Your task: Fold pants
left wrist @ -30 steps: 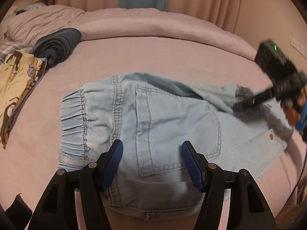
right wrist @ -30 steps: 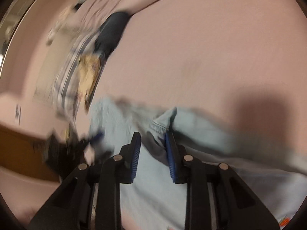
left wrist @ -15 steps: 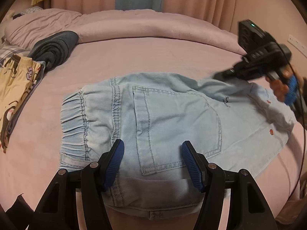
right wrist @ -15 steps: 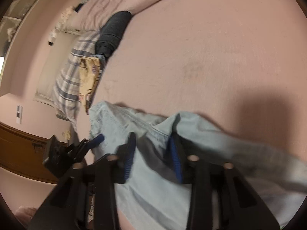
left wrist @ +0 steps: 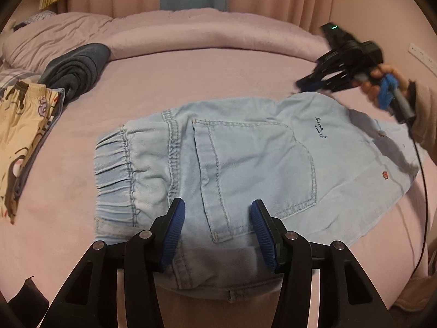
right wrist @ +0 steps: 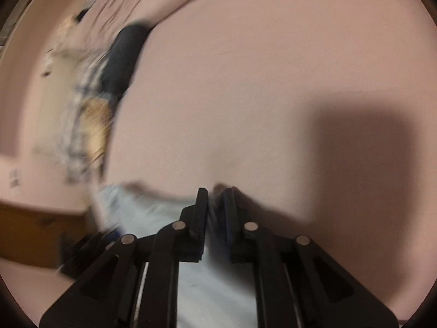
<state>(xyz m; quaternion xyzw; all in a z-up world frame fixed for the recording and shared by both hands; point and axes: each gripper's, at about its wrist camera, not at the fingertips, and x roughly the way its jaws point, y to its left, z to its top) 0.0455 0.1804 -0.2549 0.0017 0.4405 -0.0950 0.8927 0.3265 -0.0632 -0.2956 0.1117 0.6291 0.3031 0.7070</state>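
Observation:
Light blue denim pants (left wrist: 245,169) lie flat on the pink bed, elastic waistband at the left, back pocket up, legs running right. My left gripper (left wrist: 217,218) is open just above the pants' near edge, holding nothing. My right gripper (left wrist: 308,84) hovers above the far right edge of the pants in the left wrist view. In the blurred right wrist view the right gripper (right wrist: 215,199) has its jaws nearly together, with nothing seen between them; the pants (right wrist: 207,287) lie beneath it.
A rolled dark grey garment (left wrist: 76,68) and a yellow printed garment (left wrist: 19,125) lie at the bed's left. A pink duvet roll (left wrist: 204,32) runs along the back. A wooden piece of furniture (right wrist: 35,235) stands beside the bed.
My right gripper has let go of the pant leg, which now lies flat, and has lifted up and away to the right while its jaws closed. The left gripper has stayed put.

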